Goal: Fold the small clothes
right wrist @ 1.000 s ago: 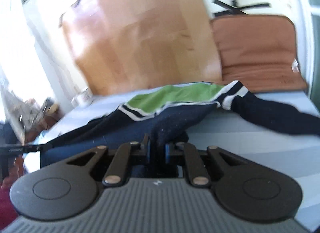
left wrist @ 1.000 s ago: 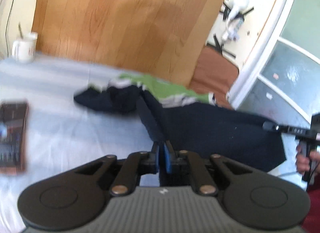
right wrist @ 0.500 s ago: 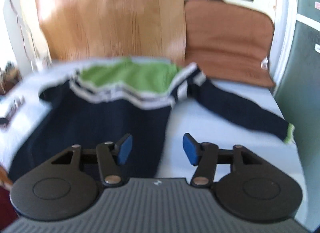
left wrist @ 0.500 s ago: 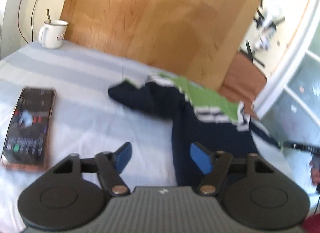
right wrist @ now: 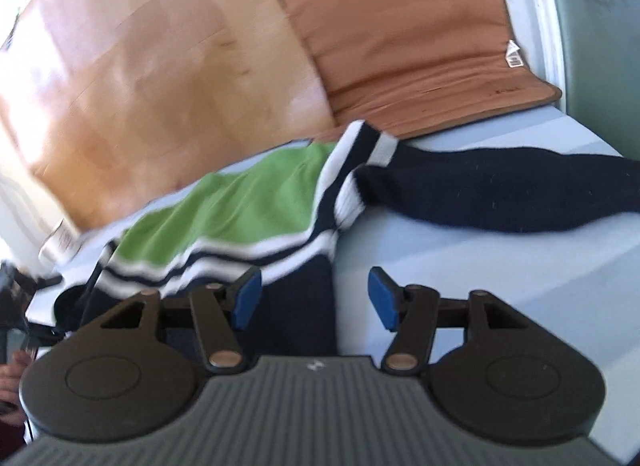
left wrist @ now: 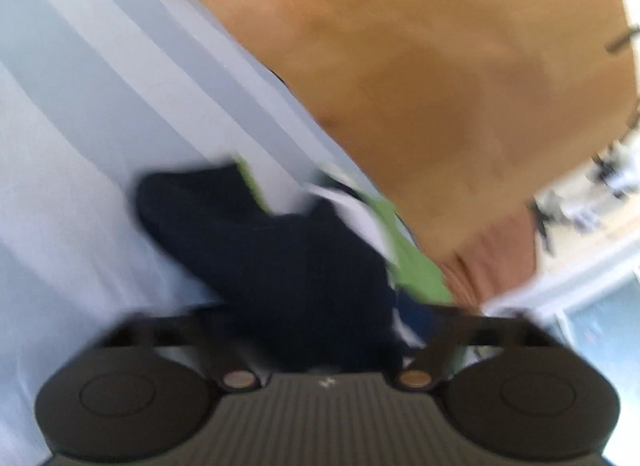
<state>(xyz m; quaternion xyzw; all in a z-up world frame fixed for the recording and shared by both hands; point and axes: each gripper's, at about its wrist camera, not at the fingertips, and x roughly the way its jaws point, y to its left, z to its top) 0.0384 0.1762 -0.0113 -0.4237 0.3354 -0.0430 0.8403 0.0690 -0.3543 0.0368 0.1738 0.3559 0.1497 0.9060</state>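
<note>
The left wrist view was blurred: the left gripper [left wrist: 320, 330] spread wide over the sweater's [left wrist: 296, 266] navy sleeve on the worktop [left wrist: 80, 113]. The right wrist view alone showed the green yoke, the other sleeve outstretched, and the right gripper [right wrist: 315, 298] released, straddling the sweater's hem edge.

Right gripper [right wrist: 315, 298] fingers spread wide; left gripper [left wrist: 316, 330] fingers spread, blurred.

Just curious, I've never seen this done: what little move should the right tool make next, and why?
Probably close on the sweater's side edge. The right tool is open with that navy edge between its blue pads, and the sleeve still lies spread on the sheet.
</note>
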